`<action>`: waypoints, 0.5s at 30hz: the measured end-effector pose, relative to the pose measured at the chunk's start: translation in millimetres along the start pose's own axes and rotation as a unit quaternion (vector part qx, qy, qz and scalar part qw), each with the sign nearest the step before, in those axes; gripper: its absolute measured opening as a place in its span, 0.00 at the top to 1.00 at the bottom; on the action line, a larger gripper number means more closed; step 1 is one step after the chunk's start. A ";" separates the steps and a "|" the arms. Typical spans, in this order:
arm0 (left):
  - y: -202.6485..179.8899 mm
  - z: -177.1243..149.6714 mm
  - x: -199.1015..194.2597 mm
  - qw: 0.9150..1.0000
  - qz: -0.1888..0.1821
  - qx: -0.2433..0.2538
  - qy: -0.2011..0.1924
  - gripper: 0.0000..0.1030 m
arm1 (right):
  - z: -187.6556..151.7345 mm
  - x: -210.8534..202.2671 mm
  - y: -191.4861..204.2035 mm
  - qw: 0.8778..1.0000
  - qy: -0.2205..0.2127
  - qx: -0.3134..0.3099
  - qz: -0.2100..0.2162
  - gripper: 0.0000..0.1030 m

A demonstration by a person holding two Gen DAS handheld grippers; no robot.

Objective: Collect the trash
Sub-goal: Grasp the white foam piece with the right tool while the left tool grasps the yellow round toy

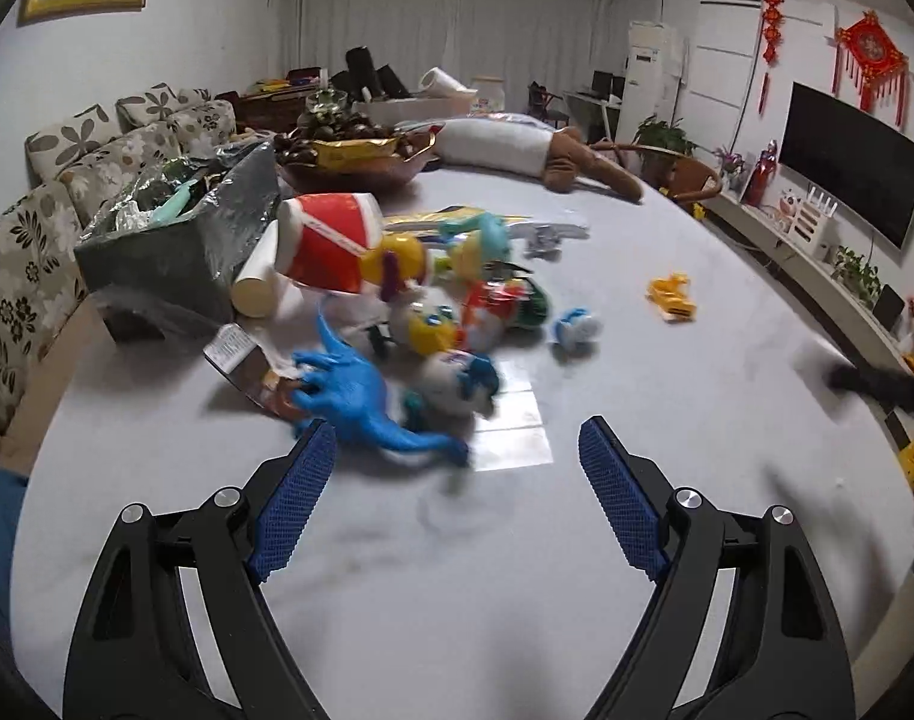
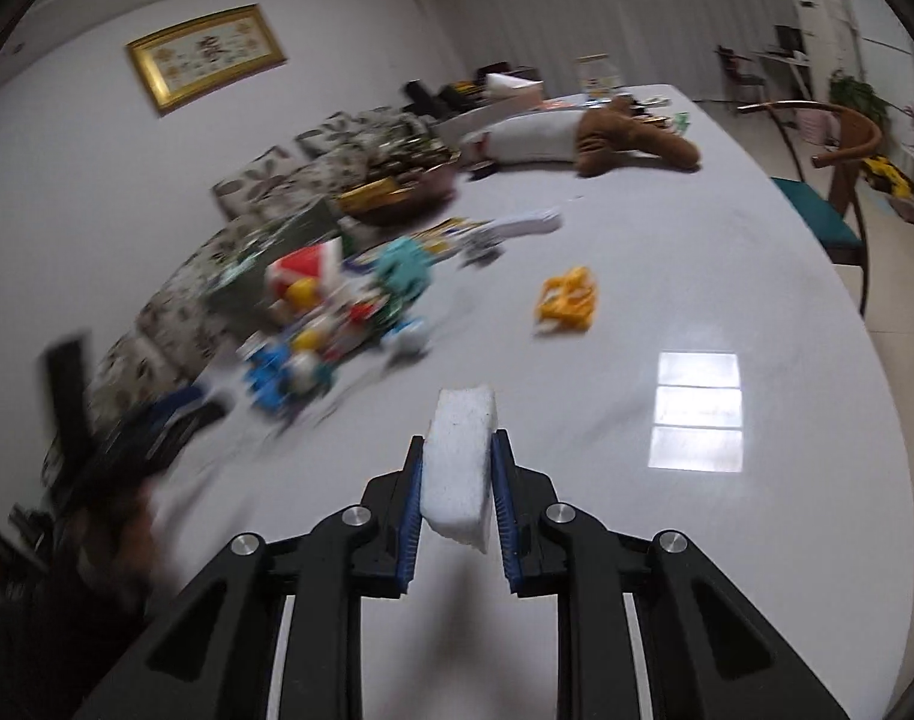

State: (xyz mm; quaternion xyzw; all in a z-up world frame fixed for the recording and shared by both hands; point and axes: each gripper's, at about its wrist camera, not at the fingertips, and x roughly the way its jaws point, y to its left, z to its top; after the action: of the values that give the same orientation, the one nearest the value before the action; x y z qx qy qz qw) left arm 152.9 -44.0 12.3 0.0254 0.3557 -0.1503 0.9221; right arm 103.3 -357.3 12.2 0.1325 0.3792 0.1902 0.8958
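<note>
Now, the big grey table (image 1: 667, 360) carries a toy heap at ten o'clock, and beside it the lined green bin (image 1: 174, 252), likely the trash's destination. The left gripper (image 1: 457, 468) gapes wide, holding nothing, near the blue dinosaur (image 1: 360, 402). The right gripper (image 2: 457, 480) is clamped on a white foam chunk (image 2: 460, 456), lifted for carrying.

Left gripper (image 1: 457, 444) and right gripper (image 2: 457, 450): black angular plastic fingers, silver round screws, blue textured pads (image 1: 288, 510).
</note>
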 end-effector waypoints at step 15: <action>4.7 53.3 117.1 0.993 0.017 -0.034 0.108 0.60 | -26.9 18.6 7.6 0.999 0.020 0.013 0.047 0.76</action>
State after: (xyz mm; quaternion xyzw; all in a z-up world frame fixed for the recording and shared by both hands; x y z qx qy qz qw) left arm 271.0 -78.0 -25.9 0.0160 0.4580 -0.1190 0.8808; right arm 93.8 -339.7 -14.8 0.1584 0.3926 0.2300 0.8763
